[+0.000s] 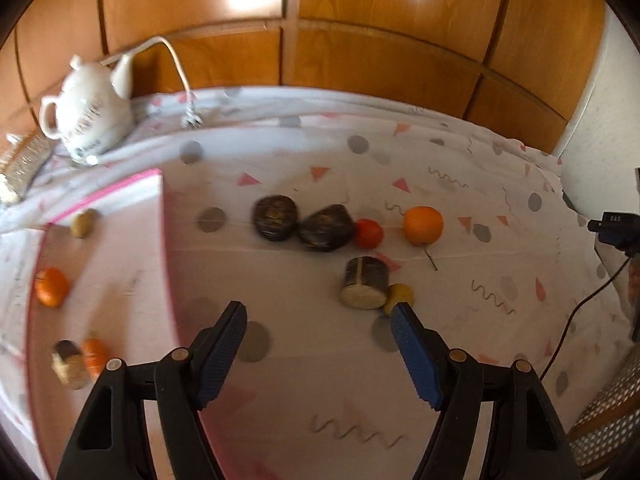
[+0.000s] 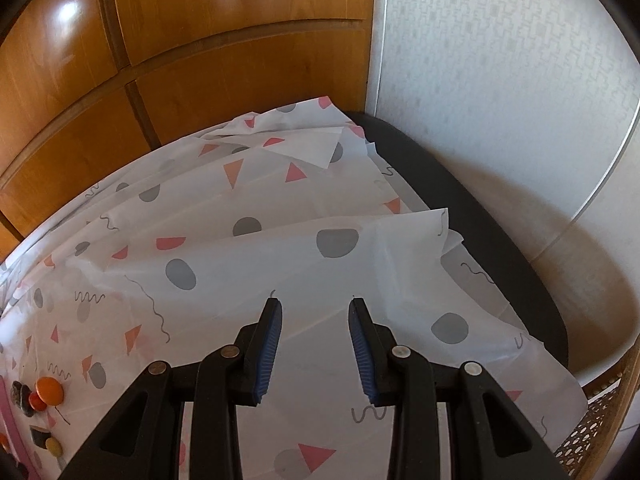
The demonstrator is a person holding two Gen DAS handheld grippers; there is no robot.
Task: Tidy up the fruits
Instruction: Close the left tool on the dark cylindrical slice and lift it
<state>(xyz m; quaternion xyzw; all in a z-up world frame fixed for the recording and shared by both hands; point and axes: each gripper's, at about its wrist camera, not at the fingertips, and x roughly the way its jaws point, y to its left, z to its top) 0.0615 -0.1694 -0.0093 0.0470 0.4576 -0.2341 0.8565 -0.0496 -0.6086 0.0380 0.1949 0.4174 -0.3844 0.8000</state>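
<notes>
The left tool (image 1: 320, 312) hangs wide open and empty above the table (image 1: 460, 184), its fingers aimed at the loose fruits. Nearest, just beyond the right fingertip, lies a small yellow fruit (image 1: 400, 294) touching a cut log-like piece (image 1: 365, 283). That piece lies on its side, its long axis running away from the camera and slightly left, pale cut face towards the tool. Farther off sit two dark lumps (image 1: 304, 222), a red fruit (image 1: 369, 233) and an orange (image 1: 423, 225). A pink-rimmed tray (image 1: 160, 216) at left already holds an orange fruit (image 1: 51, 286) and a few others.

The yellow fruit is probably next. It should go best if the tool comes down with one finger slipped between fruit and log piece, closing gently so the round fruit does not squirt out.

The right tool (image 2: 316, 308) is parted, empty, over bare cloth well apart from the fruits.
</notes>
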